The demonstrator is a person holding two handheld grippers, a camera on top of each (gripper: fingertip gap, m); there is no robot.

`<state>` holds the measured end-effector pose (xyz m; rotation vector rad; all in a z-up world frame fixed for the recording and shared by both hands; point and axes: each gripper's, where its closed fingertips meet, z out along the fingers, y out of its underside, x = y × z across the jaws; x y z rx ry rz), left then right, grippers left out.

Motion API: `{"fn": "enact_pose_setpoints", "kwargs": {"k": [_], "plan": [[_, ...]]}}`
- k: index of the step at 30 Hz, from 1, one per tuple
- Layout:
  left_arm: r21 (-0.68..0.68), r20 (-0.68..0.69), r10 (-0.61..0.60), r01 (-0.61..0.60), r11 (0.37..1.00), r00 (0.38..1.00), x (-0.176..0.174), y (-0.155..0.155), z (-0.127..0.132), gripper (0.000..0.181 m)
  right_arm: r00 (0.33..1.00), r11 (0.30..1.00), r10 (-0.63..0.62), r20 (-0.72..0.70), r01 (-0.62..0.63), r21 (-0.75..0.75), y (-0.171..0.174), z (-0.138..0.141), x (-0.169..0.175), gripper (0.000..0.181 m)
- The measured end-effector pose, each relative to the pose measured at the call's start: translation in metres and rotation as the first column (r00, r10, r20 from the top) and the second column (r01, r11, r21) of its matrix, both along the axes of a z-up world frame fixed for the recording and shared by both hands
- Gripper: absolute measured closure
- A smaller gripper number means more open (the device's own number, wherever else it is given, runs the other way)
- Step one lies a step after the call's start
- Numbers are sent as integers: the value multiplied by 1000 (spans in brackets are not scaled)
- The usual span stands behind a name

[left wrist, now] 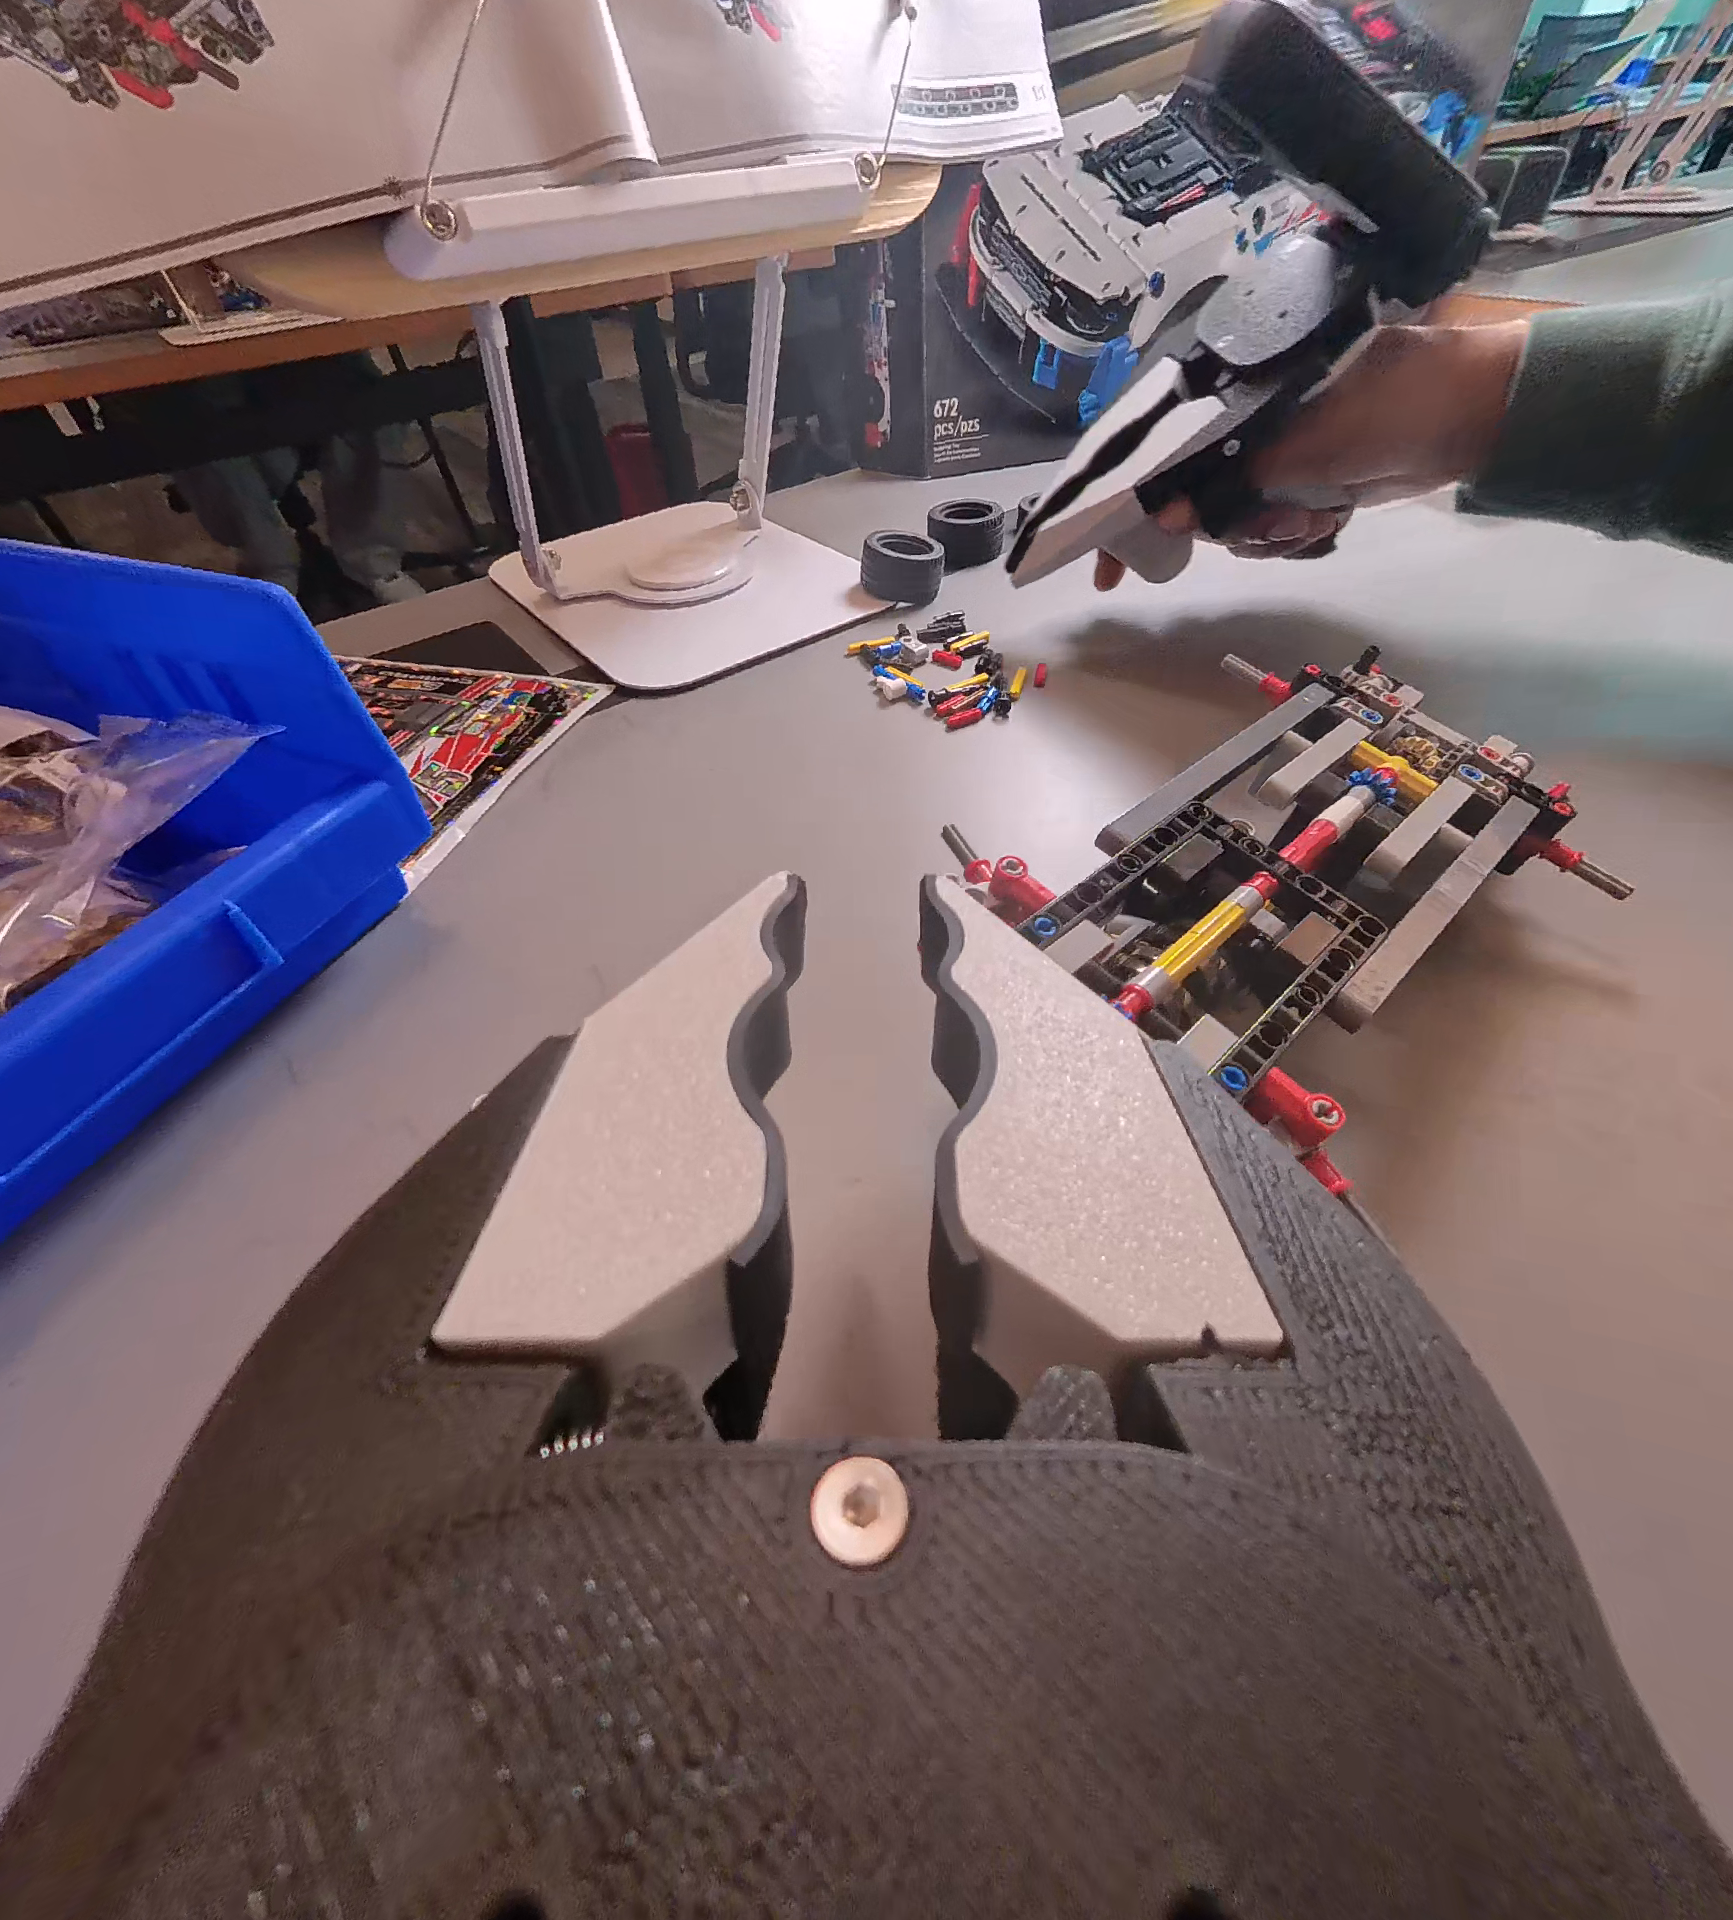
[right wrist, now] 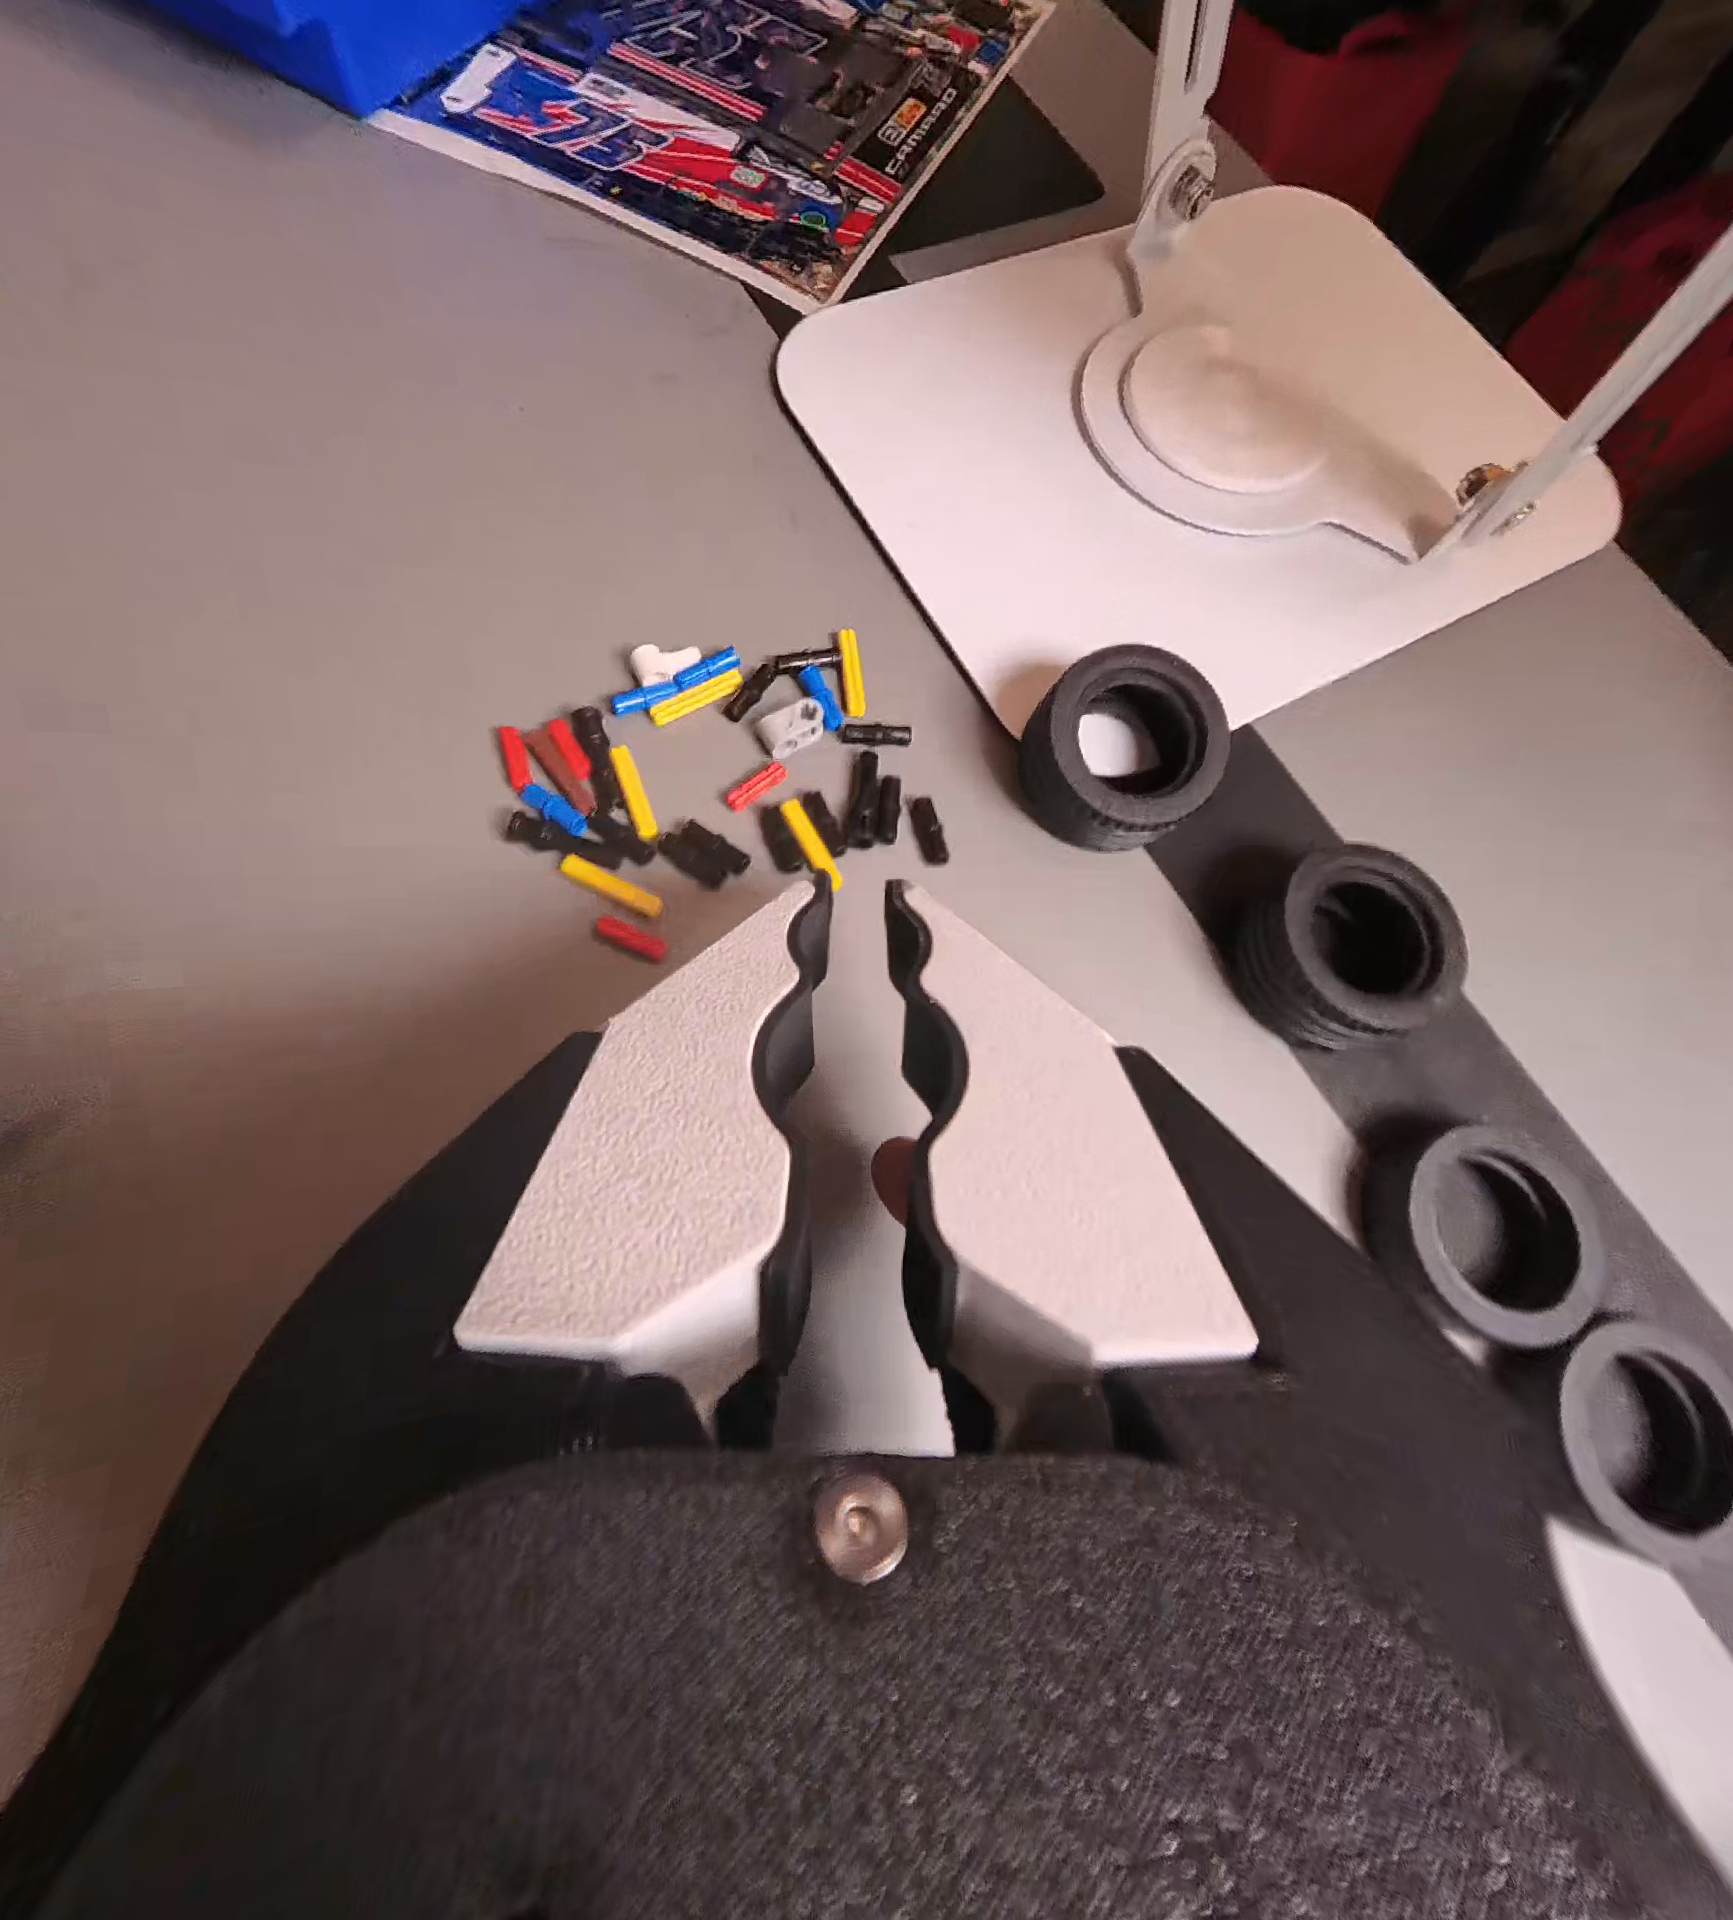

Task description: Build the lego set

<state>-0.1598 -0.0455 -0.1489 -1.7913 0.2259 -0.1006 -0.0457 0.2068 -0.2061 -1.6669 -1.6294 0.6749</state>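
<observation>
A partly built Lego chassis (left wrist: 1309,894) of black frames, grey beams and red, yellow and blue parts lies on the grey table, just right of my left gripper (left wrist: 862,894). That gripper is open and empty, low over the table. A pile of small coloured pins (right wrist: 716,769) lies just ahead of my right gripper (right wrist: 857,888); the pile also shows in the left wrist view (left wrist: 945,675). The right gripper's jaws stand a narrow gap apart with nothing between them. A yellow pin (right wrist: 808,840) lies at its left fingertip. In the left wrist view the right gripper (left wrist: 1023,566) hovers above the pile.
Several black tyres (right wrist: 1127,748) stand in a row to the right of the pile. A white stand base (right wrist: 1205,436) is behind them and carries the instruction booklet (left wrist: 426,104). A blue bin (left wrist: 166,883) with bags, a sticker sheet (left wrist: 467,727) and the set's box (left wrist: 997,312) stand around. Some 30 cm of space lies between my two pairs of fingers.
</observation>
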Motion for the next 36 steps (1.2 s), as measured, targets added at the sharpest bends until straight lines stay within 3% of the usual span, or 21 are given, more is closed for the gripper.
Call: {"fn": "enact_pose_setpoints", "kwargs": {"k": [6,19,23,28,36], "plan": [[-1,1,-8,8,1000,1000,0,0,0,161,995,999,45,85,-43,-20,6,-12,-25,174],[6,3,-33,33,999,999,5,-2,4,161,975,996,67,213,-78,43,3,-23,-28,175],[1,2,-37,37,999,999,6,-2,3,161,970,995,57,238,-36,-92,1,-23,-27,175],[-3,-8,-37,37,999,999,6,-2,2,161,965,939,98,242,-10,-343,-5,-24,-19,173],[-9,-9,-41,41,999,999,7,-1,1,162,964,971,106,246,-47,-236,1,-24,-16,170]]}}
